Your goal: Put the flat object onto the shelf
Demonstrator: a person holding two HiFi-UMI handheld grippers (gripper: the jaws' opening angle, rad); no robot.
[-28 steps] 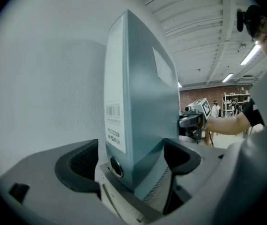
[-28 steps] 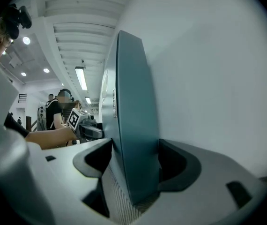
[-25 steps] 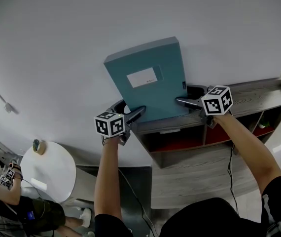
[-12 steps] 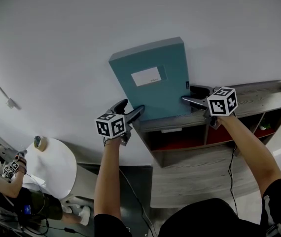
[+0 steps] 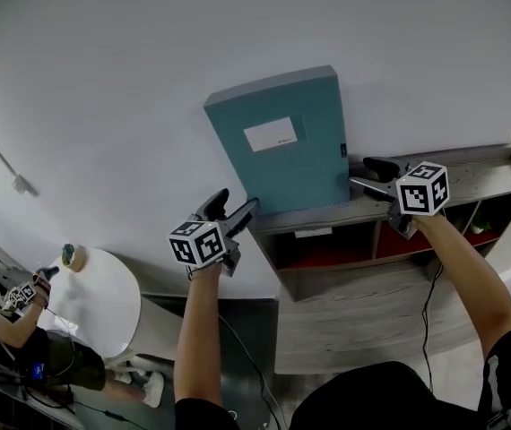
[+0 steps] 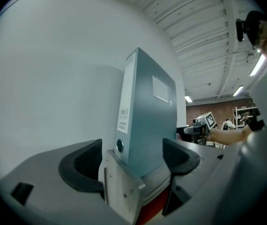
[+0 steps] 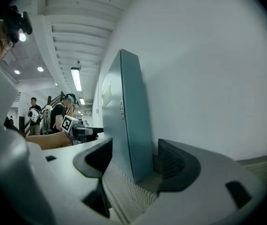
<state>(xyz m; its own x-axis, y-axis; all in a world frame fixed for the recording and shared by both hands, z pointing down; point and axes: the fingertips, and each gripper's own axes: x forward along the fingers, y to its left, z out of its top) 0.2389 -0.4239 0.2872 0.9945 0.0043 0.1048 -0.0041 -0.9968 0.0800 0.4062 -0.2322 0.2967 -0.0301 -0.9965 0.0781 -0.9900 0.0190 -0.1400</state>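
– On top of the shelf [image 5: 453, 182], against the wall, the teal folder [image 5: 282, 141] stands upright.
– Left hand-held gripper [image 5: 238, 202]: jaws apart, holding nothing. Right hand-held gripper [image 5: 361, 173]: jaws apart, straddling the folder's edge, not pressing.

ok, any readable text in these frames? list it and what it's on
Nothing reads as quotable text.
Front label on the teal box file: a line of small print, too small to read.
Spine label: printed lines, blurred.
Small tag on the file's right edge: unreadable.
Marker cubes: black-and-white square patterns only, no words.
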